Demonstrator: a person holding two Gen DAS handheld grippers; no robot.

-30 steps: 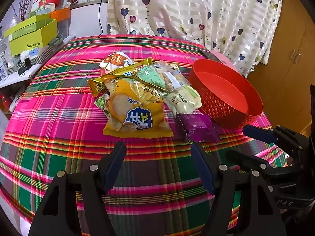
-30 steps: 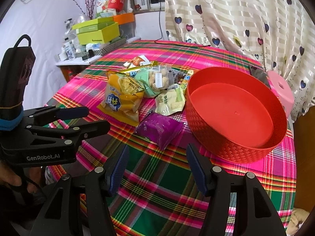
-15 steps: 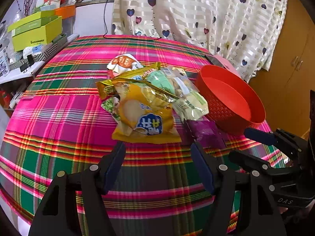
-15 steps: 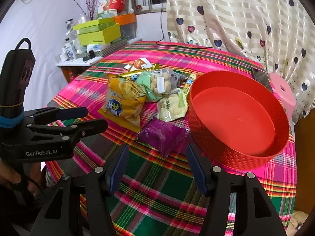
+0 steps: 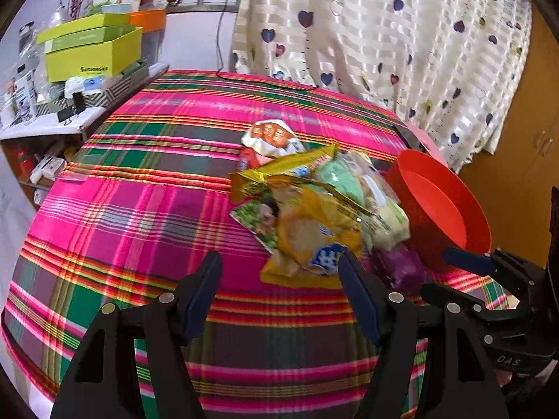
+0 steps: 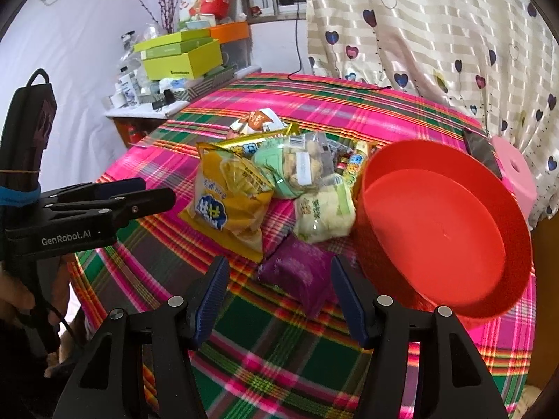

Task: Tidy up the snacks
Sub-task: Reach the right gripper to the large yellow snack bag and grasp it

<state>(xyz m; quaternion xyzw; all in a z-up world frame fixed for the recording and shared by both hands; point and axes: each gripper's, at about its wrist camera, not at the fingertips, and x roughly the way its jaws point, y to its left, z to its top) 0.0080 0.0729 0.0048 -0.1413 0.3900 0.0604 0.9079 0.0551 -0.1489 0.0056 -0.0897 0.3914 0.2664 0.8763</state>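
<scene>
Round table (image 5: 139, 209) under a bright plaid cloth in pink, green and red, seen from the near edge. On its right side a big red basket (image 6: 454, 209), round, with a textured outer wall, standing upright with nothing inside. Just left of the basket, touching its wall, a heap of snack packets lying over each other near the middle of the table. Largest on the heap: a yellow chip bag (image 6: 227, 202) with a blue label, flat at the left front. Behind it a pale green bag (image 6: 279, 167) with a clear window, and a light green packet (image 6: 321, 216) leaning on the basket side. At the far end a white and orange packet (image 5: 269, 136). In front of the heap, alone on the cloth beside the basket, a small purple packet (image 6: 300, 272). Right gripper (image 6: 279, 296) low over the near edge, jaws wide apart, nothing between the pads, purple packet just ahead of the gap. Left gripper (image 5: 279, 286) further left, jaws also wide apart and not gripping anything, yellow chip bag just beyond its right finger
</scene>
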